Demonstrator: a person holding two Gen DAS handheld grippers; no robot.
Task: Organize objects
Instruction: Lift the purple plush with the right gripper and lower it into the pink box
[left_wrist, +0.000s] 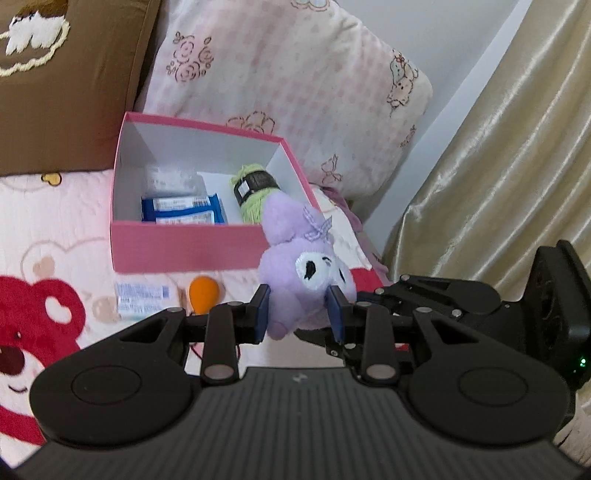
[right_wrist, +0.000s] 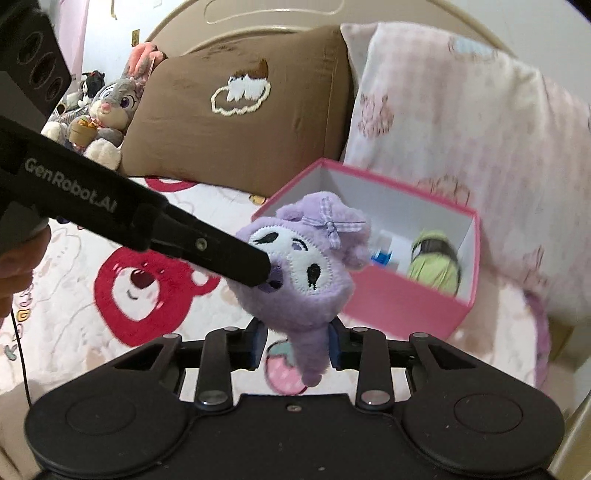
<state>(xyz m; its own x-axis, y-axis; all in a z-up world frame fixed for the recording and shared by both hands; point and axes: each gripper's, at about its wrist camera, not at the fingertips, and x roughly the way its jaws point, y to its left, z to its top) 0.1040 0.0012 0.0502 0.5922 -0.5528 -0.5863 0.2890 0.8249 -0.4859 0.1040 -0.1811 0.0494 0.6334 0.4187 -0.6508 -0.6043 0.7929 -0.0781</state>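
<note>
A purple plush toy (left_wrist: 295, 273) with a white face and a checked bow is held above the bed, just in front of the pink box (left_wrist: 184, 245). My left gripper (left_wrist: 298, 314) is shut on the plush's body. My right gripper (right_wrist: 297, 343) is shut on the plush's lower part (right_wrist: 314, 354); the plush's face shows in the right wrist view (right_wrist: 295, 262). The left gripper's finger reaches in from the left there and touches the plush's face. The pink box (right_wrist: 399, 306) is open and holds blue packets (left_wrist: 181, 210) and a green yarn skein (left_wrist: 255, 192).
A small white-blue packet (left_wrist: 142, 299) and an orange object (left_wrist: 203, 293) lie on the bedspread in front of the box. A brown pillow (right_wrist: 240, 122) and a pink floral pillow (left_wrist: 288, 88) stand behind it. A grey rabbit plush (right_wrist: 107, 110) sits far left. Beige curtain (left_wrist: 498, 166) on the right.
</note>
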